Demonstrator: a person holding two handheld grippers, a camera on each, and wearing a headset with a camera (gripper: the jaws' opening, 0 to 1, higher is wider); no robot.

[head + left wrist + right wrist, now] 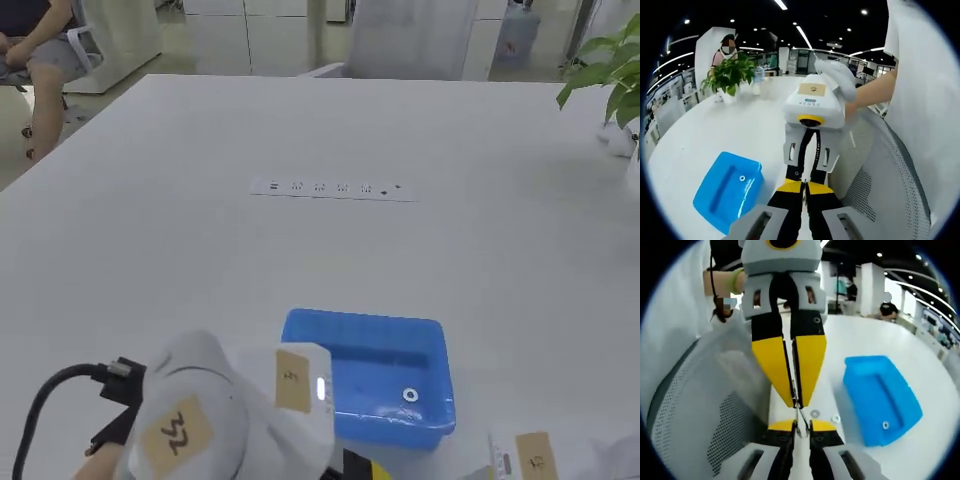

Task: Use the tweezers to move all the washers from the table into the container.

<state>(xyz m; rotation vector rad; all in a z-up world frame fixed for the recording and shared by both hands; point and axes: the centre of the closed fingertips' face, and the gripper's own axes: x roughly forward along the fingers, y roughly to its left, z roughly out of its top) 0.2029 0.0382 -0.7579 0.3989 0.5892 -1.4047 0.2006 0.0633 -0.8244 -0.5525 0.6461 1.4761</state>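
Note:
Low over the table's near edge, my two grippers face each other tip to tip. The thin metal tweezers [799, 416] run between them. My left gripper [796, 402] comes down from above, its yellow fingers [772, 365] pinched shut on the tweezers' far end. My right gripper [802, 427] is shut on the near end. Two washers [815, 413] [835, 418] lie on the table just right of the tips. The blue container [865, 360] [360, 322] [732, 156] stands beside them with one washer [410, 396] [885, 425] [742, 178] inside.
A white power strip [335, 189] lies mid-table on the white table [300, 260]. A potted plant [610, 70] stands at the far right corner. A grey mesh chair [875, 165] sits close behind the grippers. A person [40, 50] sits at the far left.

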